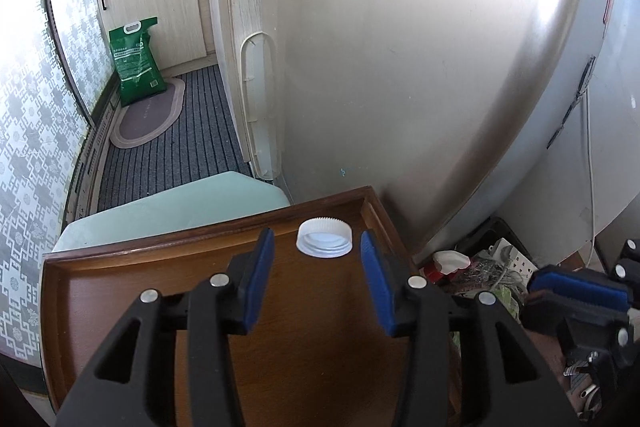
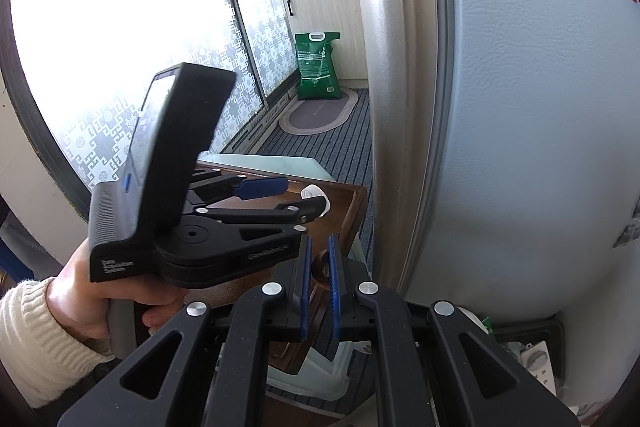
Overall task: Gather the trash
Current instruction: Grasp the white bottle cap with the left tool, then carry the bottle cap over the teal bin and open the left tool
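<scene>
A white ribbed bottle cap (image 1: 324, 238) lies open side up near the far right corner of a brown wooden tray table (image 1: 120, 279). My left gripper (image 1: 318, 247) is open, its blue pads on either side of the cap and just short of it. In the right wrist view the cap (image 2: 316, 197) shows beyond the left gripper (image 2: 298, 195). My right gripper (image 2: 320, 259) is nearly shut with a narrow gap and holds nothing, off the table's right side. It also shows in the left wrist view (image 1: 576, 291).
A silver fridge (image 1: 400, 67) stands close behind and right of the table. A black bin (image 1: 480, 267) with trash sits on the floor at the right. A pale green stool (image 1: 172, 211) stands behind the table. A green bag (image 1: 138, 63) leans by the far cabinets.
</scene>
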A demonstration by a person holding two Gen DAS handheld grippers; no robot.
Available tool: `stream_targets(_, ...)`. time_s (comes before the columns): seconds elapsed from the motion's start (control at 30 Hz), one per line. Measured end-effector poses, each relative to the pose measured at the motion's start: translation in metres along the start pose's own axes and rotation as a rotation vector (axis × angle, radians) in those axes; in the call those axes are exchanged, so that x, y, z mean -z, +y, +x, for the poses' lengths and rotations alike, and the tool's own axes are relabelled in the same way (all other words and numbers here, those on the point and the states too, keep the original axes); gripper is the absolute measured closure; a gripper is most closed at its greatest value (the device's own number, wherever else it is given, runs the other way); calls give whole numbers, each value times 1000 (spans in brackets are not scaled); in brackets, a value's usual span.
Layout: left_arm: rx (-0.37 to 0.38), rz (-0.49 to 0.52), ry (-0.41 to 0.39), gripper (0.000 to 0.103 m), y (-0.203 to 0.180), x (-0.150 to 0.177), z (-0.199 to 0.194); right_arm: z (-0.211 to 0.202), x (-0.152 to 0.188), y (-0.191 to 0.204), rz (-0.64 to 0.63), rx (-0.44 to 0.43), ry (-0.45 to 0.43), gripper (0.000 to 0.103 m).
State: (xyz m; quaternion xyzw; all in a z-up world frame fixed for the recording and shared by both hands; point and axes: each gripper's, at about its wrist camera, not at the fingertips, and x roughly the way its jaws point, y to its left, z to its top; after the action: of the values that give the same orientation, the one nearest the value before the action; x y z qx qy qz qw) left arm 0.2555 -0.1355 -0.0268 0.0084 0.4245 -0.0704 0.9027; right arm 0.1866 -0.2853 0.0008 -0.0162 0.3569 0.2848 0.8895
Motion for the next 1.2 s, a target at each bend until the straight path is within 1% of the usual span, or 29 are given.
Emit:
stream_targets(0.13, -29, -24, 35, 56, 0, -4, 12, 0, 0, 1, -2, 1, 1, 95)
stream_targets(0.17, -33, -30, 43, 60, 1, -4, 14, 0, 0, 2, -2, 1, 2, 95)
stream_targets(0.2, -35, -36, 49, 68, 2, -4, 16, 1, 0, 2, -3, 1, 3, 95)
stream_targets(0.23, -32, -40, 53, 70, 4, -4, 18, 1, -1, 2, -3, 2, 4, 95)
stream_targets(0.4, -26, -32, 22, 71, 7, 2, 10, 4, -3, 5, -11, -1, 12, 95)
stream_targets(0.53, -22, -45, 12, 71, 17, 6, -4, 5, -6, 12, -26, -7, 9, 95)
stream_targets(0.7, -23, -70, -15, 71, 36, 14, -33, 9, -12, 32, -56, -24, 3, 95)
stream_targets(0.87, -28, -104, -31, 71, 65, 29, -61, 16, -17, 57, -94, -44, 5, 95)
stream_targets(1.2, -76, -163, -60, 71, 126, 63, -107, 37, -30, 109, -165, -86, 29, 95)
